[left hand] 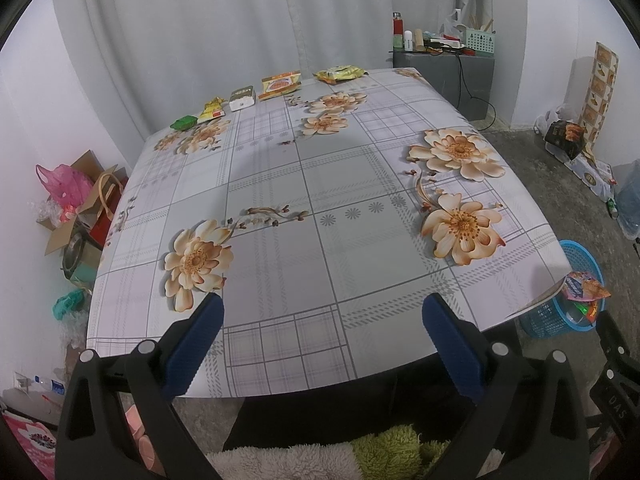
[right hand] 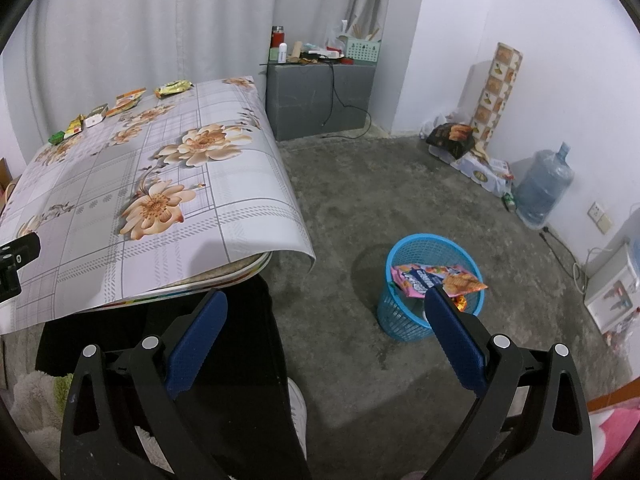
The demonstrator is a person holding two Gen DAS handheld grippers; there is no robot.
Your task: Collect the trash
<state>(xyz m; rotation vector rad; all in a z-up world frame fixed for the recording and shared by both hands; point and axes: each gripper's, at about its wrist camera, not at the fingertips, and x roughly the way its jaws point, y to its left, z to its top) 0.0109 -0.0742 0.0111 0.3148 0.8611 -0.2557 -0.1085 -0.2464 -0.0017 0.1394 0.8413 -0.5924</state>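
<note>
Several snack wrappers lie in a row along the table's far edge: a green packet (left hand: 183, 123), a yellow wrapper (left hand: 212, 109), a white box (left hand: 242, 98), an orange packet (left hand: 280, 84) and a yellow-green bag (left hand: 339, 74). My left gripper (left hand: 322, 312) hovers open over the near edge of the floral tablecloth (left hand: 304, 184), far from them. My right gripper (right hand: 326, 308) is open over the floor, right of the table. A blue mesh basket (right hand: 404, 322) on the floor holds colourful wrappers (right hand: 436, 278), just beyond the right fingertip (right hand: 438, 300).
A grey cabinet (right hand: 316, 96) with bottles and a cable stands at the back. A water jug (right hand: 542, 188), a patterned roll (right hand: 496, 92) and bags line the right wall. Boxes and a pink bag (left hand: 68, 188) crowd the floor left of the table. A person's dark trousers (right hand: 240, 360) are below.
</note>
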